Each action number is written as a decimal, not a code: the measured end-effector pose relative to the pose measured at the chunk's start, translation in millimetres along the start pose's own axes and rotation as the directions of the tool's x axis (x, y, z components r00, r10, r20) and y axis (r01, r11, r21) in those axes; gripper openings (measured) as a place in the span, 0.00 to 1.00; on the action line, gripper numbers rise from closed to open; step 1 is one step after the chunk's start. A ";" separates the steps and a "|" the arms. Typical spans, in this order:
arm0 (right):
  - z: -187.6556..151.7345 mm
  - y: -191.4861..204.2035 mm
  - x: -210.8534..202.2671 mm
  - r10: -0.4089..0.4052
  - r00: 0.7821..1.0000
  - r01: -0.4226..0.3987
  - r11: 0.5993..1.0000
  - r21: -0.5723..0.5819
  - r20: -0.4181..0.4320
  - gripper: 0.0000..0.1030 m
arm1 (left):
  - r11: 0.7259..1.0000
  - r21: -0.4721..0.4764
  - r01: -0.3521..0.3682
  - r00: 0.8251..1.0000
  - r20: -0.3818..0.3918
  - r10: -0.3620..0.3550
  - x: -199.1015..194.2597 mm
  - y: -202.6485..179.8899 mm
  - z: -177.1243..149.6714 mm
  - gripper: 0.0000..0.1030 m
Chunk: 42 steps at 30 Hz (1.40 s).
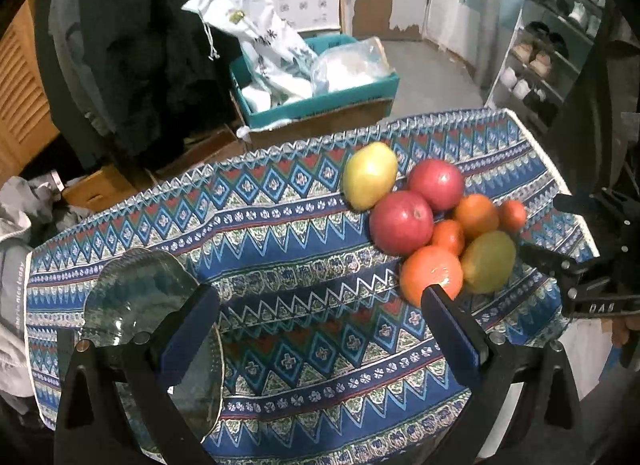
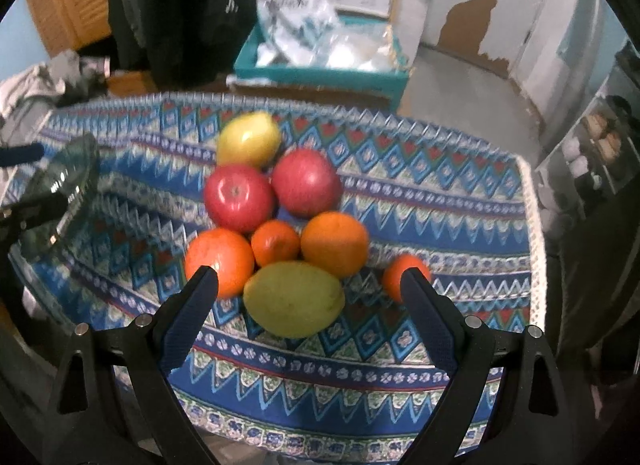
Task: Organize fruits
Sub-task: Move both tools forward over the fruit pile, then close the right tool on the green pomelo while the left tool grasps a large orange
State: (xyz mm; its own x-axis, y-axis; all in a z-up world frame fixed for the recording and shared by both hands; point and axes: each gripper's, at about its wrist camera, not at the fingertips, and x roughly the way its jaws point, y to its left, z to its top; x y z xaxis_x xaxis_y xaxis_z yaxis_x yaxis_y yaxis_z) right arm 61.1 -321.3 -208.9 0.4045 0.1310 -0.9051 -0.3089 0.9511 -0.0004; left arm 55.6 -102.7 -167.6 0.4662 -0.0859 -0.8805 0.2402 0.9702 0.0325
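The smooth green-yellow oval mango [image 2: 294, 299] lies on the patterned blue woven cloth over the worktop [image 2: 460, 225], directly ahead of the released right claw [image 2: 309, 279], its long axis crosswise between the spread jaws. The left claw [image 1: 320, 299], likewise released and empty, stands farther off, near the clear scalloped glass plate [image 1: 136, 289]. Red apples [image 2: 239, 197] and oranges [image 2: 335, 243] touch in one cluster behind the mango.

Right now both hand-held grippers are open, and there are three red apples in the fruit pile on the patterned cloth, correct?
Not quite. The right wrist view shows only two red apples. The rest stands: the left hand-held gripper and right hand-held gripper are open, and the pile lies on the patterned cloth.
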 end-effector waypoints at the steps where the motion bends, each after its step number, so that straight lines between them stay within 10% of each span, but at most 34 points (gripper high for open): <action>1: -1.0 1.6 6.8 -0.009 1.000 0.009 1.000 -0.007 -0.017 0.89 | 1.000 0.006 -0.003 1.000 -0.006 0.003 3.9 -1.3 -1.0 0.99; 24: -15.5 5.3 92.0 0.025 0.984 -0.036 0.998 -0.055 -0.176 0.89 | 0.992 0.127 0.005 0.995 -0.098 0.007 73.0 -26.2 -7.0 0.99; 42: -41.3 -46.7 56.7 0.053 0.990 -0.041 0.994 0.098 -0.132 0.82 | 0.979 0.116 0.169 0.978 -0.143 -0.152 92.7 -66.4 5.1 0.99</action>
State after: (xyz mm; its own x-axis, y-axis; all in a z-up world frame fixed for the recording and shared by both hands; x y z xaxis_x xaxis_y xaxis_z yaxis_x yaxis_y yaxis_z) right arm 62.9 -369.9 -277.8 0.2705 0.1436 -0.9520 -0.2394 0.9678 0.0780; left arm 87.2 -176.2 -248.9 0.2974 -0.1992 -0.9337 0.4132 0.9085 -0.0622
